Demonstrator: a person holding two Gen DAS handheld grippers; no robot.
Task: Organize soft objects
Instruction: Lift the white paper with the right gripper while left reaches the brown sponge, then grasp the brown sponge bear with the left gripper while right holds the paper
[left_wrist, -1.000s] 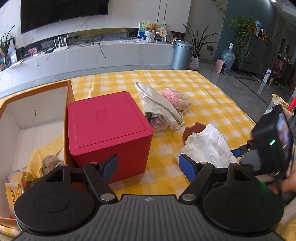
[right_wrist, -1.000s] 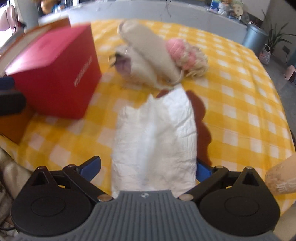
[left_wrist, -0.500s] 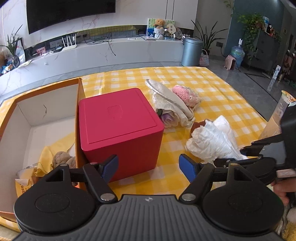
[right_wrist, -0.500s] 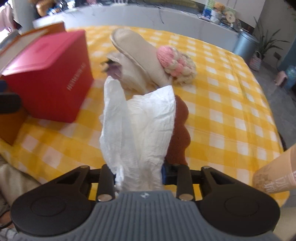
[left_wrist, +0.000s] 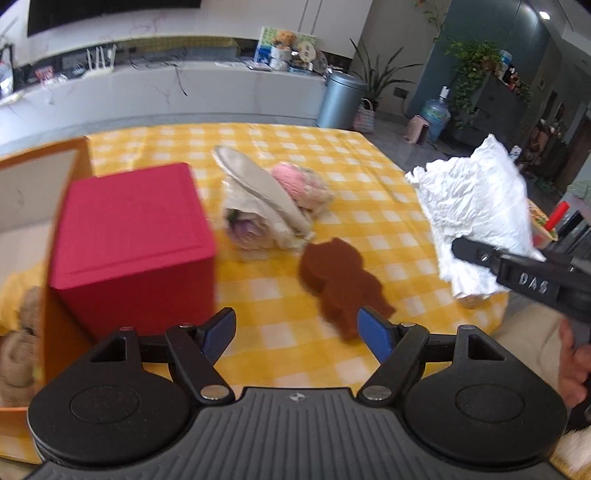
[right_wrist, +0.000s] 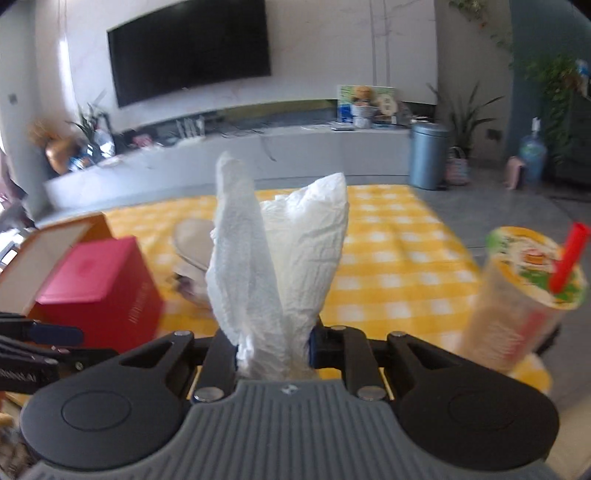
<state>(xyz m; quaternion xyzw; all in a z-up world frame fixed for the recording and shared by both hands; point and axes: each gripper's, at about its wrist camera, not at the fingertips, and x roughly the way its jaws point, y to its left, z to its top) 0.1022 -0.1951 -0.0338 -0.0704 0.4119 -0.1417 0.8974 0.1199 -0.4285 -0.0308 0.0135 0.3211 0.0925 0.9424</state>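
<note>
My right gripper (right_wrist: 273, 343) is shut on a crumpled white paper towel (right_wrist: 280, 266), which sticks up between its fingers, lifted off the table. In the left wrist view the same towel (left_wrist: 476, 210) hangs at the right, above the table edge. A brown bear-shaped sponge (left_wrist: 340, 273) lies flat on the yellow checked cloth, just ahead of my open left gripper (left_wrist: 297, 332), which holds nothing. Behind it sit a beige slipper (left_wrist: 262, 192) and a pink knitted toy (left_wrist: 299, 181) over a pale purple flower.
A red cube box (left_wrist: 129, 236) stands at the left beside an open orange cardboard box (left_wrist: 59, 325) holding a plush toy and yellow cloth. A drink cup with a red straw (right_wrist: 524, 295) stands at the table's right edge. A hand (left_wrist: 572, 362) grips the right tool.
The right gripper closed on the paper towel and lifted it up off the table, uncovering the brown sponge. The left gripper shifted a little over the table and stayed open.
</note>
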